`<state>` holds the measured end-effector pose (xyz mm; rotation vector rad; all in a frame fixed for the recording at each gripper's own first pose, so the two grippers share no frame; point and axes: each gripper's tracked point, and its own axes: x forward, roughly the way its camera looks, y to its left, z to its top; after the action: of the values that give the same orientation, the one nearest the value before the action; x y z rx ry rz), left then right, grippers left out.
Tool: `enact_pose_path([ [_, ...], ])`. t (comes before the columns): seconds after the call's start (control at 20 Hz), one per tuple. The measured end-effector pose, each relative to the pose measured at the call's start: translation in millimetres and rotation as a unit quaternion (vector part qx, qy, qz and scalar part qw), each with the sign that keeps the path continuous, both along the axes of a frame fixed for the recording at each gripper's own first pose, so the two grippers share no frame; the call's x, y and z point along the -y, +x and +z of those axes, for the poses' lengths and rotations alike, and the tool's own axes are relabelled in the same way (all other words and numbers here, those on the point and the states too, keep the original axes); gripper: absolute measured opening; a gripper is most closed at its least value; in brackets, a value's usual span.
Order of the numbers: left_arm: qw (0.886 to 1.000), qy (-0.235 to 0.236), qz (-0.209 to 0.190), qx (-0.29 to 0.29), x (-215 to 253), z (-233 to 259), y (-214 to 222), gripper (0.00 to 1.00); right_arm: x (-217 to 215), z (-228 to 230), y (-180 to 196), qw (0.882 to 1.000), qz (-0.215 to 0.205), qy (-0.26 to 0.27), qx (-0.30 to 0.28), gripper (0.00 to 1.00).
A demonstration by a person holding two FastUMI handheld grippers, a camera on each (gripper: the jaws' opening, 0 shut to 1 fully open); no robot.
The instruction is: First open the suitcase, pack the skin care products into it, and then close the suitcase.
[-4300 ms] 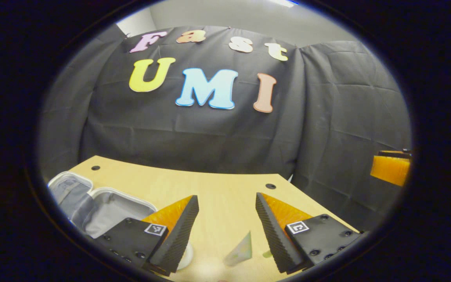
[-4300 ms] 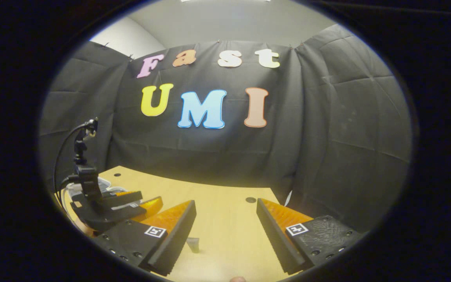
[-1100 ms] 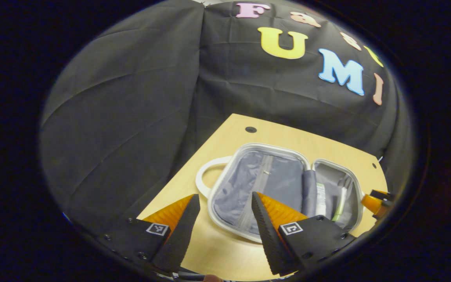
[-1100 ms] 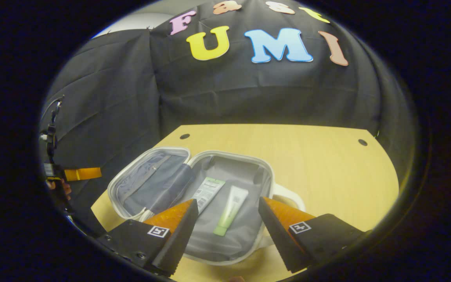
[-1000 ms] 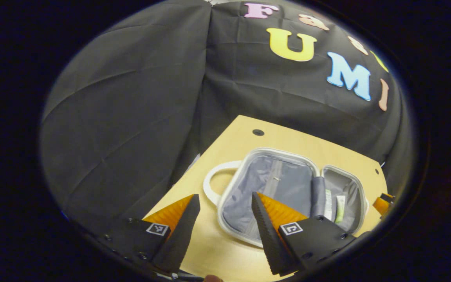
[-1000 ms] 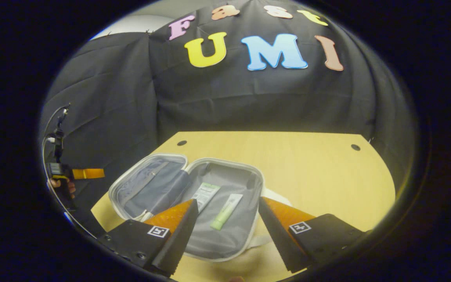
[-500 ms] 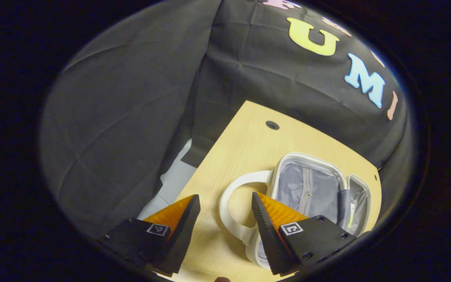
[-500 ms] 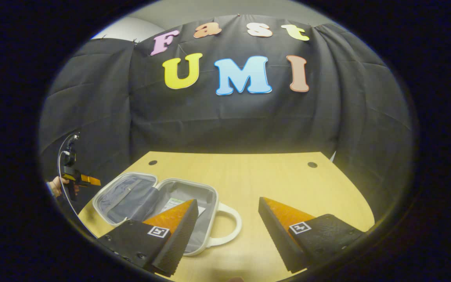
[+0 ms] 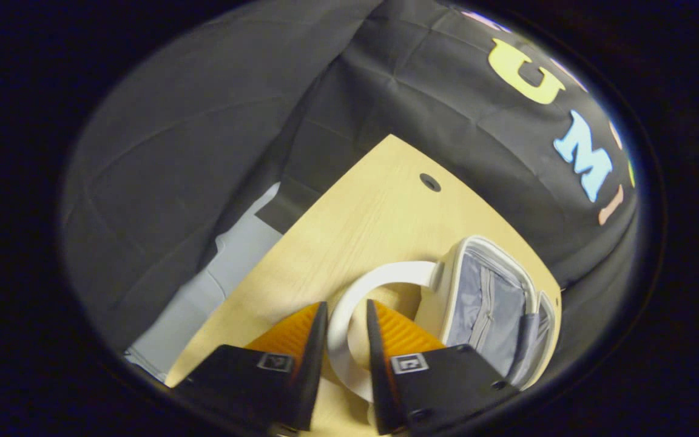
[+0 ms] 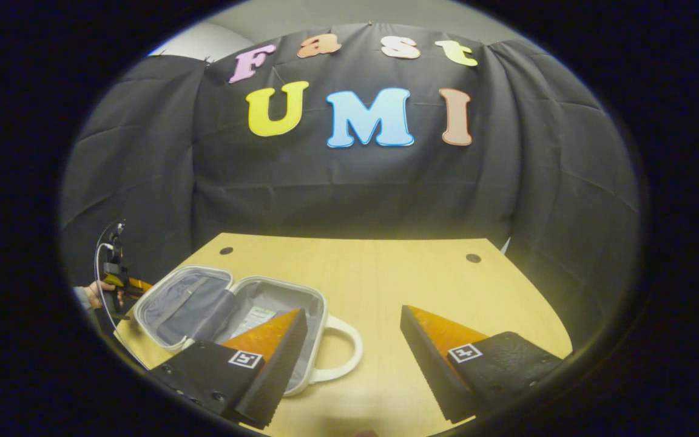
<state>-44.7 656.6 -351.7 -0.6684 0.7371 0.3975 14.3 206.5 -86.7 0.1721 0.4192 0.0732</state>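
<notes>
A white suitcase (image 10: pixel 276 281) lies open flat on the wooden table, grey lining up. In the left gripper view its lid half (image 9: pixel 477 244) sits at the right, and its white loop handle (image 9: pixel 380 274) curves down between my fingers. My left gripper (image 9: pixel 343 331) has closed to a narrow gap, shut on that handle. My right gripper (image 10: pixel 352 315) is open above the table, just right of the suitcase's other handle (image 10: pixel 344 352). A white-and-green tube (image 10: pixel 255 317) lies in the near half, partly hidden behind my right gripper's left finger. The left gripper (image 10: pixel 124 282) and a hand (image 10: pixel 90 295) show at the suitcase's far left end.
The table (image 10: pixel 398 285) has small dark holes near its back corners (image 10: pixel 472 258) (image 9: pixel 429 181). Its left edge drops to grey floor (image 9: pixel 228 267). Black cloth walls close off the back and sides. Bare tabletop lies right of the suitcase.
My left gripper has swung down onto the lid-side handle and narrowed from wide open to closed on it. My right gripper has drawn back off the suitcase and stays open.
</notes>
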Motion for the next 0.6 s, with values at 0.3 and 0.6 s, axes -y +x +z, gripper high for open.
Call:
enact_pose_path([
  [0.3,0.998,-0.025,0.003,0.05,10.5,50.7,-6.5,0.15,3.2,-1.1,1.6,1.0,0.004,0.006,0.001,0.95],
  [0.6,0.99,-0.022,-0.008,0.136,41.4,174.5,-5.9,0.08,5.7,7.0,1.1,0.999,0.014,0.025,0.014,0.95],
])
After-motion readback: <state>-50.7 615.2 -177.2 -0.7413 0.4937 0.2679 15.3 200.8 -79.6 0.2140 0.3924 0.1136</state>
